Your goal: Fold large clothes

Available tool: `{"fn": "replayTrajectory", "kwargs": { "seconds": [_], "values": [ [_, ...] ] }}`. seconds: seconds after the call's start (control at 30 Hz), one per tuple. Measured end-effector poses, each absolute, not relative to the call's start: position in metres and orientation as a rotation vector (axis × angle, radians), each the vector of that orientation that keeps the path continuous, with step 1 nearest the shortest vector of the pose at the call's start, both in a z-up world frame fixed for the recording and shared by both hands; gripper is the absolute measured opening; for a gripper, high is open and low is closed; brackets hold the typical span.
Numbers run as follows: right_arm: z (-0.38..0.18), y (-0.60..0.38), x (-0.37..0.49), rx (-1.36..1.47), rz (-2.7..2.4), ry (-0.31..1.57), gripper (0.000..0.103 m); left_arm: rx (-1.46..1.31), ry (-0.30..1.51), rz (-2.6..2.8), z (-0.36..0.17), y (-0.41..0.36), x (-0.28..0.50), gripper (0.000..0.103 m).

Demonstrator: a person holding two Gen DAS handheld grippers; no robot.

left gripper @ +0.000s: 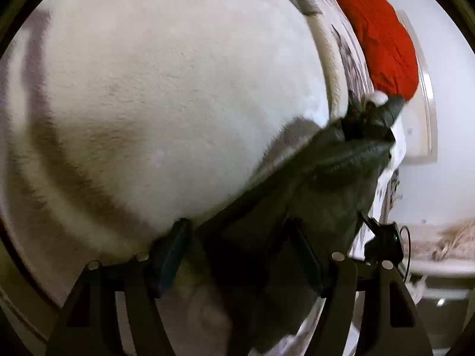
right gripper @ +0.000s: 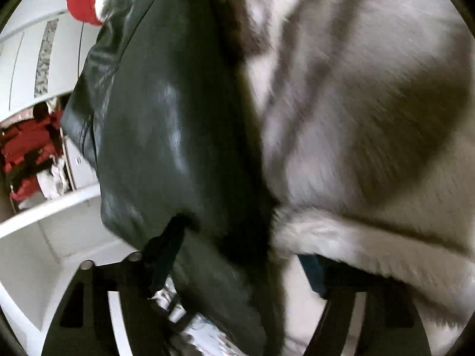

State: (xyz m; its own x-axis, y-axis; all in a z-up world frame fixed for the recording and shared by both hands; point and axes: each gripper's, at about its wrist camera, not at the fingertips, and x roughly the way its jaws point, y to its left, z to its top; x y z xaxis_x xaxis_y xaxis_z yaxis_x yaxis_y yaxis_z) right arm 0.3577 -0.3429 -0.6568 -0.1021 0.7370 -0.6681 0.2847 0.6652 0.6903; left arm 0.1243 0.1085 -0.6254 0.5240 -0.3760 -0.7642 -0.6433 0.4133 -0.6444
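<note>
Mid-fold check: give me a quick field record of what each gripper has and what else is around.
garment: dark green leather-look coat with white fleecy lining
left gripper: jaws apart with the coat's dark edge bunched between them; firm grip cannot be confirmed
right gripper: jaws either side of the coat where leather meets fleece; grip unclear
coat state: bunched, not flat
nearby: red knitted garment beyond the coat
background: white shelving holding red items

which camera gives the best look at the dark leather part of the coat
The right wrist view: the dark leather panel fills its left-centre, seams and sheen visible. The left wrist view shows only a shadowed strip beneath the white fur.
</note>
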Motion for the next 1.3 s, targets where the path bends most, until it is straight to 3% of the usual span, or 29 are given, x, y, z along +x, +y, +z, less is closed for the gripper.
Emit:
{"fn": "replayTrajectory", "kwargs": {
  "seconds": [0.13, 0.17, 0.2, 0.23, 0.27, 0.3, 0.4, 0.5, 0.67, 0.77, 0.83, 0.9, 1.13, 1.3],
  "values": [
    [-0.645, -0.325, 0.351, 0.846, 0.432, 1.628, 0.091, -1.198, 0.947, 0.319, -0.616, 0.107, 0.130, 0.063],
    [-0.643, -0.324, 0.349, 0.858, 0.436, 1.613, 0.091, -1.178, 0.935, 0.335, -0.613, 0.106, 0.130, 0.036],
    [-0.643, -0.324, 0.344, 0.875, 0.438, 1.602, 0.090, -1.160, 0.919, 0.324, -0.610, 0.105, 0.130, 0.027],
    [-0.642, -0.326, 0.342, 0.886, 0.445, 1.598, 0.083, -1.138, 0.910, 0.323, -0.605, 0.105, 0.131, 0.025],
    [-0.644, -0.318, 0.338, 0.893, 0.455, 1.599, 0.058, -1.119, 0.903, 0.322, -0.601, 0.104, 0.132, 0.023],
    [-0.645, -0.308, 0.335, 0.864, 0.436, 1.607, 0.047, -1.111, 0.899, 0.321, -0.598, 0.105, 0.131, 0.023],
    [-0.641, -0.284, 0.325, 0.862, 0.403, 1.578, 0.026, -1.151, 0.886, 0.291, -0.584, 0.108, 0.121, 0.022],
    [-0.617, -0.275, 0.315, 0.867, 0.423, 1.572, 0.016, -1.149, 0.894, 0.255, -0.565, 0.109, 0.105, 0.022],
    [-0.586, -0.255, 0.249, 0.789, 0.481, 1.707, 0.015, -1.107, 0.989, 0.309, -0.561, 0.132, 0.066, 0.022],
    [-0.608, -0.243, 0.205, 0.698, 0.471, 1.887, 0.029, -1.171, 1.072, 0.345, -0.583, 0.149, 0.054, 0.028],
    [-0.616, -0.242, 0.195, 0.611, 0.426, 1.977, 0.033, -1.191, 1.090, 0.333, -0.584, 0.153, 0.054, 0.036],
    [-0.601, -0.239, 0.201, 0.561, 0.421, 1.971, 0.035, -1.146, 1.133, 0.344, -0.576, 0.151, 0.056, 0.057],
    [-0.503, -0.195, 0.269, 0.247, 0.486, 1.858, 0.037, -0.941, 1.185, 0.451, -0.537, 0.131, 0.081, 0.057],
    [-0.503, -0.101, 0.337, 0.058, 0.631, 1.700, 0.037, -0.856, 1.174, 0.535, -0.531, 0.129, 0.091, 0.057]
  ]
}}
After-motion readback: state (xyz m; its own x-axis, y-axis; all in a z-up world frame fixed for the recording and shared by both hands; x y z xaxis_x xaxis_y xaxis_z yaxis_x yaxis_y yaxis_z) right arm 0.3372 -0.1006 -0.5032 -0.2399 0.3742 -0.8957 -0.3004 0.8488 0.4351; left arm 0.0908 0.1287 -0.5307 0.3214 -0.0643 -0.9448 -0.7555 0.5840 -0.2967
